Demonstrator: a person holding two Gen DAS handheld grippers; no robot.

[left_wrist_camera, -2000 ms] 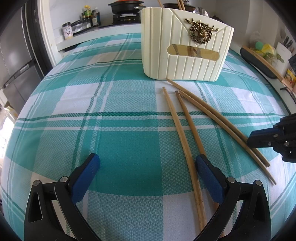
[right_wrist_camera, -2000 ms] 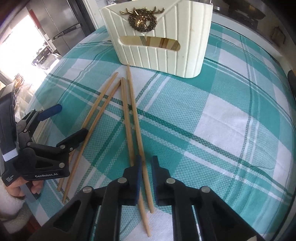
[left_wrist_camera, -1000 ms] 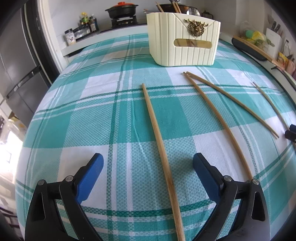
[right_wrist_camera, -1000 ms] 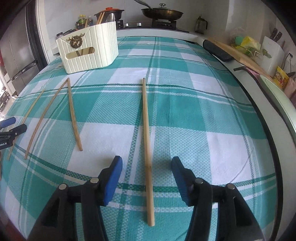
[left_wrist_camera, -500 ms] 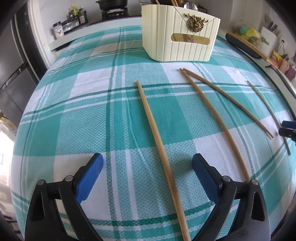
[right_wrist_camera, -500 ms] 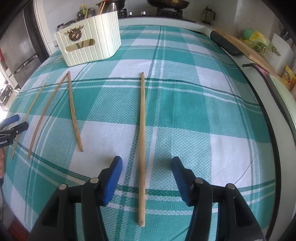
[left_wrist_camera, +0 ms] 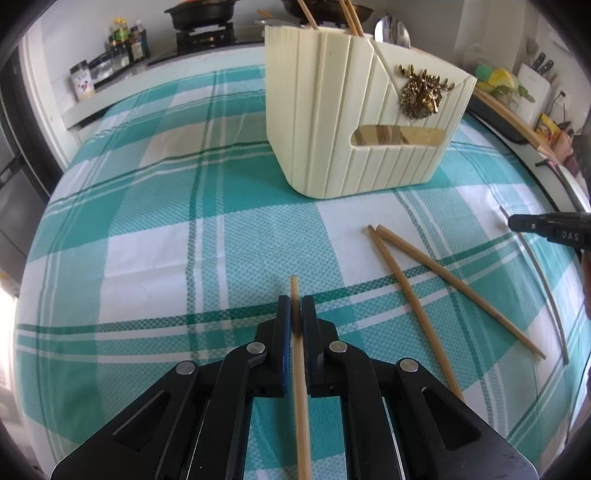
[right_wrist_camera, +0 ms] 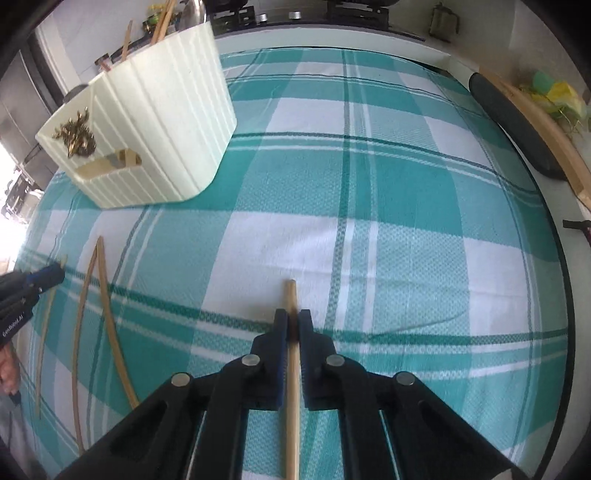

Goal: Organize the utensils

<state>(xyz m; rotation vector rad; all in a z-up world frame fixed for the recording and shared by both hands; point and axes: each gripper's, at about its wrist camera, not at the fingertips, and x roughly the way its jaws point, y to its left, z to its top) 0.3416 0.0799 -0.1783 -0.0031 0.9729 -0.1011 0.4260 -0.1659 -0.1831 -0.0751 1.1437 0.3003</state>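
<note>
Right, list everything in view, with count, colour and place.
tablecloth: one, teal-white plaid, underneath everything
utensil holder: one, cream with brass deer, far end
stored chopsticks: several, wooden, in holder
spoon: one, silver, in holder
loose chopsticks: two, wooden, on cloth
held chopsticks: two, wooden, both clamped
pan: one, black, stove behind
left gripper: one, black, blue pads, shut on held chopstick
right gripper: one, black, blue pads, shut on held chopstick

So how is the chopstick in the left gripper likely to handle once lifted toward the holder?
The chopstick looks thin and wooden, so probably stiff and light. The left gripper pinches it near one end, so its long tail may swing or pivot. Its narrow, smooth shaft could slip between the pads.
</note>
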